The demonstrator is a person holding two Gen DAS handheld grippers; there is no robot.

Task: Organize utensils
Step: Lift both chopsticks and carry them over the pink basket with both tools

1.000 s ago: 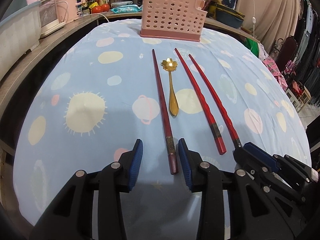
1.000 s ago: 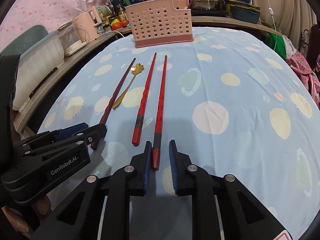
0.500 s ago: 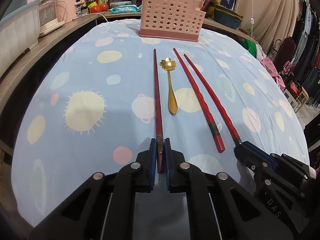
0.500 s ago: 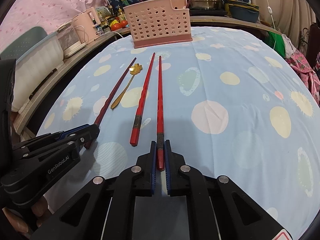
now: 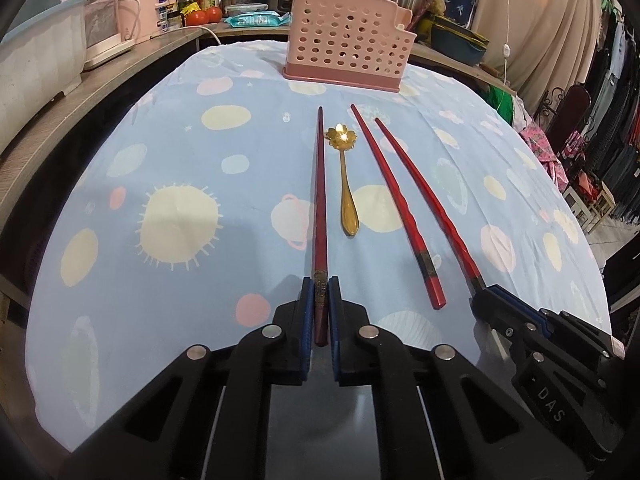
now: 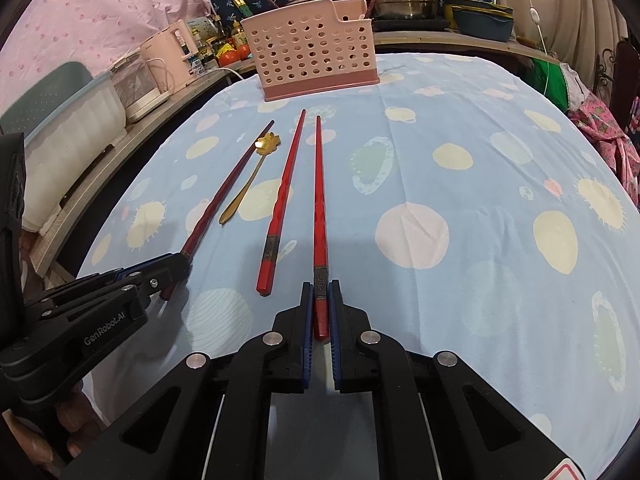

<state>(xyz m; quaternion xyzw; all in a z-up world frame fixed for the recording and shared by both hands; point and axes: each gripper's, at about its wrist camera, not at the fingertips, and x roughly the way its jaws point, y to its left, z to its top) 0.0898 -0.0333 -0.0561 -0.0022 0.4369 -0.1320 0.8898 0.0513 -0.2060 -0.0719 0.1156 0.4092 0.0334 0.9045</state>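
Since a second ago both tools have closed. Left tool (image 5: 321, 300) pinches the dark red chopstick (image 5: 320, 200) lying on the counter (image 5: 180, 160); gold spoon (image 5: 346, 184) and a loose red chopstick (image 5: 394, 200) lie between (basket (image 5: 346, 54) beyond); right tool (image 6: 321, 300) clamps the rightmost red chopstick (image 6: 319, 200).

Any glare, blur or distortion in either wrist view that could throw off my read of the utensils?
Left wrist view: a glare spot burns out the bowl of the gold spoon; the fisheye bows the table edge, and the dark chopstick stays sharp. Right wrist view: the same glint on the spoon, corners vignetted black, red chopstick crisp.
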